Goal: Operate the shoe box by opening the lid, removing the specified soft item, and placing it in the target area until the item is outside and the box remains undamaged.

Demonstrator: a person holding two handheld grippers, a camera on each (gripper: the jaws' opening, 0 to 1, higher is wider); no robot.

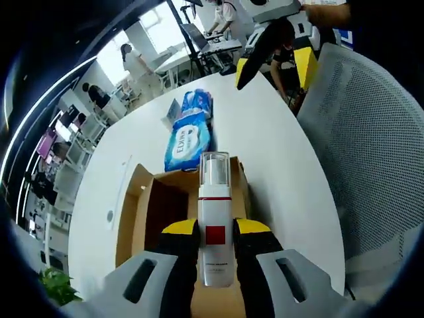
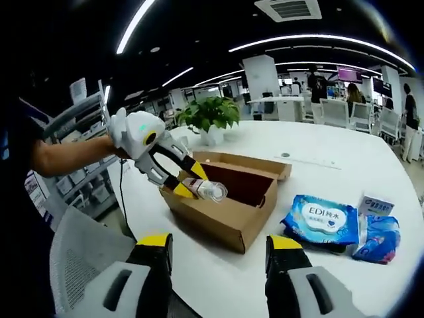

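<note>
My left hand-held gripper clenched on white pump bottle, held above open cardboard shoe box. Box sits on white tabletop, flaps open. Just beyond box: blue wipes pack; second blue pack past it. My right hand-held gripper released, nothing between jaws, near side of box; potted plant behind box.
</note>
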